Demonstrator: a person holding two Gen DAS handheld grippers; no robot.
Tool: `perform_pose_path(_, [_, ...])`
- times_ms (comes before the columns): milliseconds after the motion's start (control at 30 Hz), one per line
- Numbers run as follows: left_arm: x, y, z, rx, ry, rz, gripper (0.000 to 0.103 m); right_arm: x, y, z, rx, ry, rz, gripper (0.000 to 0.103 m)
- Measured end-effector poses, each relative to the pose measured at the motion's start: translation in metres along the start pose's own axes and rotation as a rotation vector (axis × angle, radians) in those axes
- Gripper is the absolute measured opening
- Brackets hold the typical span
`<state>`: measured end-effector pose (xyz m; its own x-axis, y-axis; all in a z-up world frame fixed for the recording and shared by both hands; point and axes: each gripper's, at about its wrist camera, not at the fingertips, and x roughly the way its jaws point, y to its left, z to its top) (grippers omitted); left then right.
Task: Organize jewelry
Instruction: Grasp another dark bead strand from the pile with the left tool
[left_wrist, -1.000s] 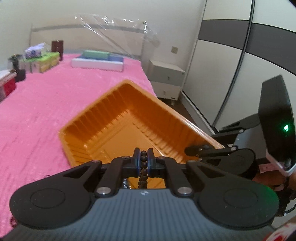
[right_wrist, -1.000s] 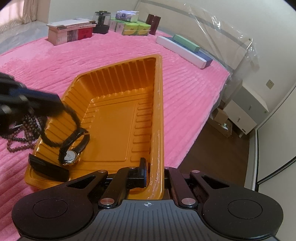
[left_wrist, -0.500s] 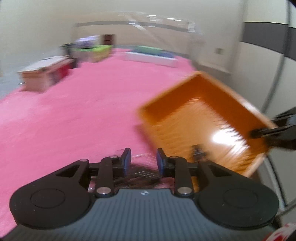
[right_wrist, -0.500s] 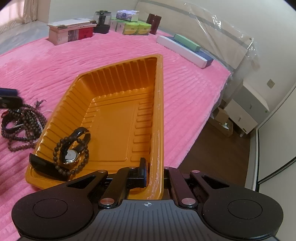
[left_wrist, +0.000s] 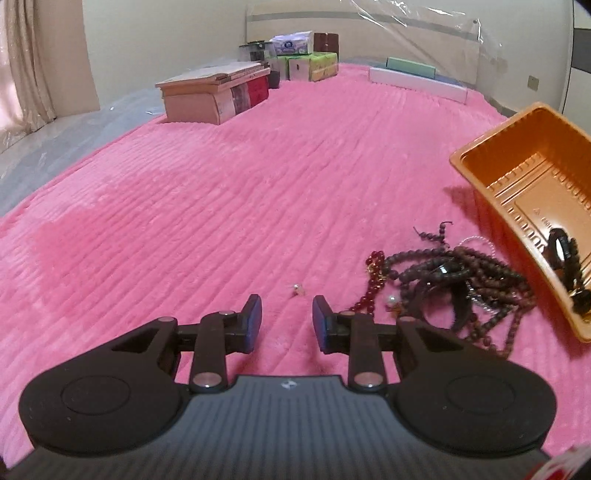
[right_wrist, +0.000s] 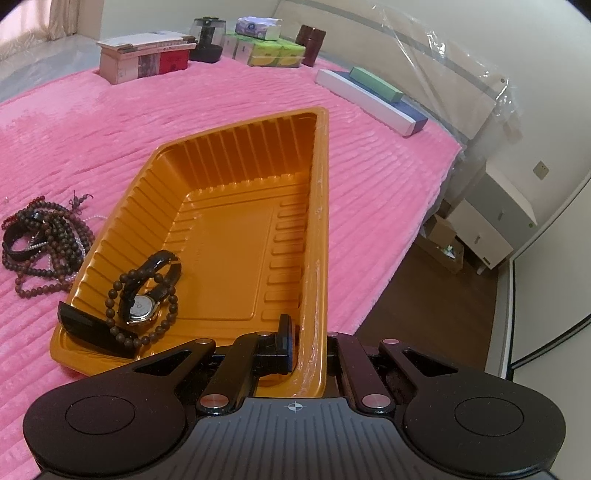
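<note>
Bracelet (right_wrist: 142, 306) dropped into tray (right_wrist: 321, 206) | left claw (left_wrist: 286, 323) agape, empty | right claw (right_wrist: 306, 345) pinching tray | pink bedspread (left_wrist: 221, 206)

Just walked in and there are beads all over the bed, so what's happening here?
Someone is sorting jewelry into an orange tray on the pink bedspread. The right gripper is clamped on the tray's near rim. A wristwatch and a bead bracelet already lie inside. The left gripper hovers empty, jaws open, over a small earring-like piece, with the tangled pile of bead necklaces still outside the tray.
</note>
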<state>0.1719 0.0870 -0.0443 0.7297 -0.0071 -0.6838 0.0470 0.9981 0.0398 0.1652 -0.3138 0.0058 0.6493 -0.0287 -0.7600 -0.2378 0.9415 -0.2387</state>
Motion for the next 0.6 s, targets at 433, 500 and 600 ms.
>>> perform_pose_path(433, [0.031, -0.012, 0.001, 0.026, -0.003, -0.014, 0.010, 0.002, 0.002, 0.000, -0.002, 0.006, -0.010, 0.005])
perform_pose_path(500, [0.030, -0.012, 0.000, 0.028, -0.003, -0.016, 0.006, 0.002, 0.002, 0.000, -0.001, 0.005, -0.009, 0.005])
perform_pose_path(600, [0.026, -0.014, 0.000, 0.034, -0.004, -0.005, 0.003, 0.002, 0.002, 0.000, 0.000, 0.004, -0.008, 0.005])
